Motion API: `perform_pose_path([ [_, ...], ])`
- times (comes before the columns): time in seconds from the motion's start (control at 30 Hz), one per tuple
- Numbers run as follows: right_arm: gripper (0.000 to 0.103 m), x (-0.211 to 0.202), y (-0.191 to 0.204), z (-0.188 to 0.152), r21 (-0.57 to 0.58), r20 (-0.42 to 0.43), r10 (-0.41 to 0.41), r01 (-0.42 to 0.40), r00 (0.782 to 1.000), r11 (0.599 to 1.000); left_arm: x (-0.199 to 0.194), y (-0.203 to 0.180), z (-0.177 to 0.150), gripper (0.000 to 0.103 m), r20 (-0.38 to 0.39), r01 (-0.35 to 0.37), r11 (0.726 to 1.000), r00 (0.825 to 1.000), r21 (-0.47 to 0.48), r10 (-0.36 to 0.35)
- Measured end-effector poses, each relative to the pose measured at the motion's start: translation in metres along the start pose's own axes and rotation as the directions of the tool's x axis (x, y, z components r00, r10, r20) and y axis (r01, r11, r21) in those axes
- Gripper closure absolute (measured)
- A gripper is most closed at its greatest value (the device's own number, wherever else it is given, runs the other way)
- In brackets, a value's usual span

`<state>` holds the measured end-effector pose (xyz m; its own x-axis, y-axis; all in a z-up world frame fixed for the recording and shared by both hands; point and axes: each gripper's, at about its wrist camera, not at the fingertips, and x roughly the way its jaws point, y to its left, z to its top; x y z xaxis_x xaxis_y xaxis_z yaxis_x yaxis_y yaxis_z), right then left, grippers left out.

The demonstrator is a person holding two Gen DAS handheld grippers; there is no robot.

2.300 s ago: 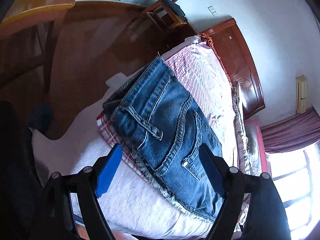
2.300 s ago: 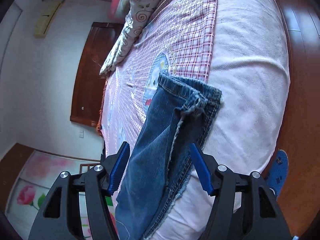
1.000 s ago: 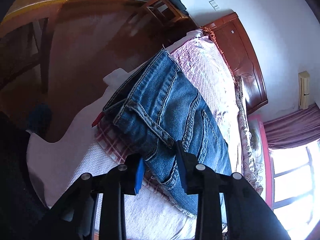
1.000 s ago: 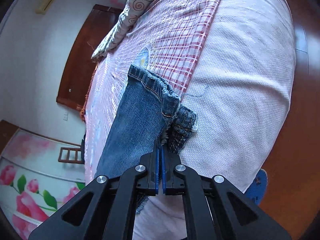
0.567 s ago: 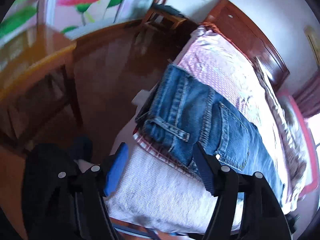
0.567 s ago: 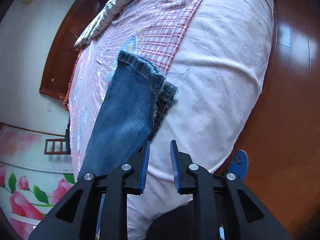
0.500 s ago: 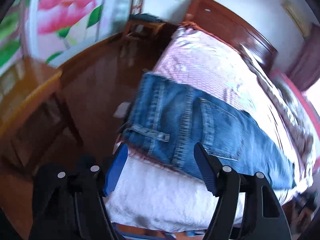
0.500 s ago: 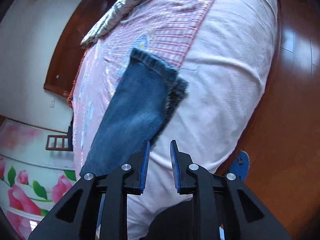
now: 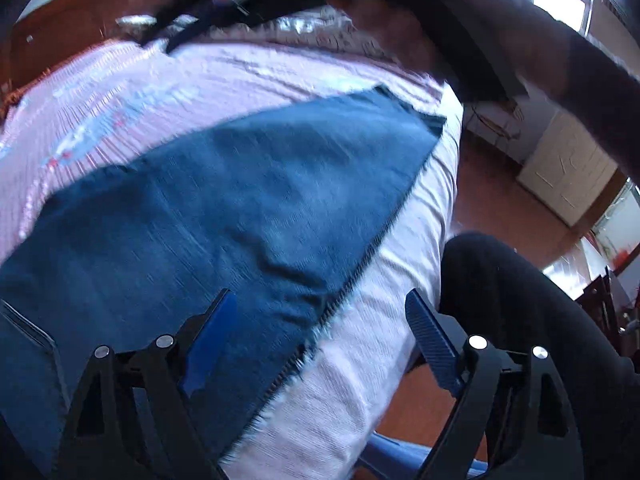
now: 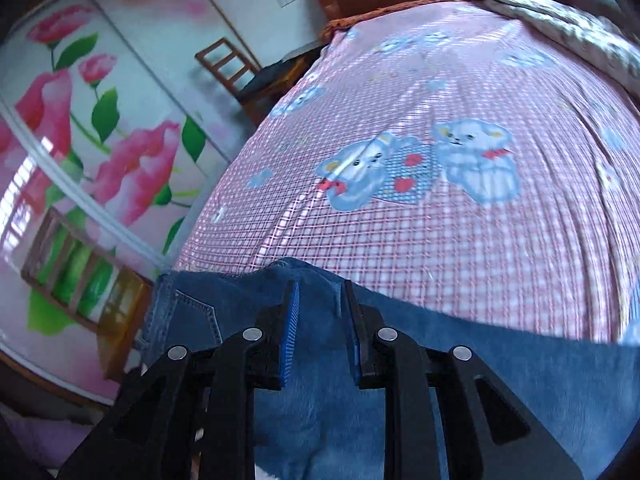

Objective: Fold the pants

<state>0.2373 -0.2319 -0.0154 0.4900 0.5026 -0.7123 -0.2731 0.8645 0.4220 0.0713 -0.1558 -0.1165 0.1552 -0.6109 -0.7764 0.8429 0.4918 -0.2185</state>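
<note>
Blue jeans (image 9: pixel 224 208) lie flat along the near edge of the bed, folded lengthwise, with the frayed hem (image 9: pixel 416 112) at the far right. My left gripper (image 9: pixel 320 320) is open and empty, low over the jeans' near seam. In the right wrist view the jeans (image 10: pixel 500 376) fill the bottom, with a back pocket (image 10: pixel 192 320) at the left. My right gripper (image 10: pixel 320 312) is open by a narrow gap and empty, just above the denim near its far edge.
The bed has a pink checked sheet (image 10: pixel 460 220) with blue bear prints and a white cover (image 9: pixel 384 320) at its near edge. A wooden chair (image 10: pixel 236 68) and a flowered wardrobe (image 10: pixel 88 152) stand beyond the bed. A person's dark arm (image 9: pixel 520 32) and leg (image 9: pixel 520 300) are at the right.
Both grippers let go of the jeans and swung round. The left now looks along the leg toward the hem; the right now looks across the bed from above the jeans' middle.
</note>
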Motion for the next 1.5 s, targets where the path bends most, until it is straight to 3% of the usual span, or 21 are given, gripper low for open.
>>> perform_pose_path([
  [0.07, 0.082, 0.031, 0.016, 0.009, -0.077, -0.062, -0.011, 0.006, 0.998, 0.997, -0.002, -0.01, -0.022, 0.018, 0.059, -0.025, 0.999, 0.998, 0.03, 0.023],
  [0.17, 0.082, 0.075, 0.035, 0.01, -0.184, -0.148, -0.053, 0.025, 0.988, 0.983, -0.012, 0.001, -0.029, 0.018, 0.09, 0.03, 0.998, 0.996, -0.062, -0.024],
  [0.37, 0.08, 0.126, 0.07, 0.005, -0.396, -0.21, -0.131, 0.039, 0.969, 0.918, -0.015, -0.001, -0.039, 0.018, 0.103, 0.002, 0.999, 0.995, -0.046, 0.003],
  [0.4, 0.06, 0.131, 0.075, 0.005, -0.427, -0.218, -0.149, 0.043, 0.964, 0.903, -0.015, 0.001, -0.035, 0.018, 0.106, 0.008, 0.998, 0.994, -0.06, -0.002],
  [0.43, 0.046, 0.135, 0.08, 0.004, -0.453, -0.222, -0.167, 0.05, 0.961, 0.89, -0.016, 0.002, -0.036, 0.018, 0.107, 0.01, 0.998, 0.994, -0.062, -0.004],
  [0.47, 0.046, 0.139, 0.084, 0.003, -0.485, -0.219, -0.191, 0.063, 0.957, 0.872, -0.015, 0.001, -0.036, 0.018, 0.106, 0.006, 0.999, 0.994, -0.053, -0.001],
  [0.5, 0.048, 0.143, 0.087, 0.001, -0.508, -0.234, -0.203, 0.058, 0.951, 0.859, -0.016, 0.001, -0.037, 0.018, 0.106, 0.0, 0.999, 0.994, -0.041, 0.005],
  [0.53, 0.069, 0.148, 0.087, 0.001, -0.511, -0.26, -0.197, 0.038, 0.945, 0.859, -0.015, -0.001, -0.037, 0.018, 0.107, -0.005, 0.999, 0.994, -0.035, 0.009],
  [0.63, 0.088, 0.154, 0.087, 0.002, -0.514, -0.279, -0.199, 0.029, 0.939, 0.857, -0.016, 0.0, -0.038, 0.018, 0.116, -0.002, 0.999, 0.993, -0.044, 0.007],
  [0.77, 0.091, 0.151, 0.092, 0.012, -0.531, -0.221, -0.214, 0.067, 0.951, 0.844, -0.011, -0.004, -0.038, 0.017, 0.124, -0.019, 0.999, 0.992, -0.027, 0.022],
  [0.83, 0.091, 0.16, 0.088, 0.01, -0.526, -0.238, -0.222, 0.067, 0.946, 0.848, -0.01, -0.004, -0.038, 0.017, 0.126, -0.014, 0.999, 0.992, -0.033, 0.018],
  [0.9, 0.091, 0.166, 0.076, 0.011, -0.473, -0.222, -0.193, 0.068, 0.956, 0.878, -0.011, -0.002, -0.038, 0.017, 0.126, -0.008, 0.999, 0.992, -0.037, 0.012],
  [1.0, 0.047, 0.167, 0.052, 0.014, -0.349, -0.164, -0.179, 0.113, 0.97, 0.93, -0.012, -0.003, -0.038, 0.017, 0.122, -0.015, 0.999, 0.992, -0.029, 0.018],
  [1.07, 0.046, 0.157, 0.038, 0.015, -0.261, -0.155, -0.139, 0.095, 0.978, 0.961, -0.015, -0.003, -0.034, 0.016, 0.107, -0.012, 1.0, 0.994, -0.022, 0.014],
  [1.17, 0.046, 0.126, 0.032, 0.016, -0.198, -0.067, -0.146, 0.131, 0.987, 0.971, -0.027, 0.005, -0.028, 0.016, 0.079, 0.02, 0.996, 0.997, -0.085, -0.013],
  [1.27, 0.046, 0.093, 0.008, 0.018, -0.04, -0.005, 0.009, -0.009, 1.0, 0.999, -0.049, 0.024, -0.026, 0.016, 0.102, -0.004, 0.99, 0.995, -0.138, 0.019],
  [1.33, 0.046, 0.076, -0.013, 0.013, 0.099, 0.03, 0.107, -0.109, 0.994, 0.989, -0.064, 0.047, -0.026, 0.013, 0.131, -0.046, 0.98, 0.989, -0.195, 0.072],
  [1.37, 0.046, 0.067, -0.024, 0.006, 0.184, 0.066, 0.181, -0.19, 0.981, 0.964, -0.07, 0.062, -0.027, 0.013, 0.141, -0.065, 0.968, 0.985, -0.244, 0.101],
  [1.43, 0.046, 0.062, -0.043, -0.014, 0.322, 0.118, 0.331, -0.352, 0.936, 0.879, -0.076, 0.096, -0.036, 0.011, 0.135, -0.07, 0.925, 0.983, -0.373, 0.129],
  [1.47, 0.046, 0.065, -0.05, -0.025, 0.366, 0.117, 0.349, -0.367, 0.93, 0.855, -0.075, 0.11, -0.043, 0.012, 0.13, -0.037, 0.905, 0.986, -0.423, 0.101],
  [1.5, 0.043, 0.071, -0.06, -0.038, 0.396, 0.094, 0.326, -0.336, 0.941, 0.855, -0.076, 0.118, -0.049, 0.015, 0.154, 0.007, 0.898, 0.986, -0.44, 0.068],
])
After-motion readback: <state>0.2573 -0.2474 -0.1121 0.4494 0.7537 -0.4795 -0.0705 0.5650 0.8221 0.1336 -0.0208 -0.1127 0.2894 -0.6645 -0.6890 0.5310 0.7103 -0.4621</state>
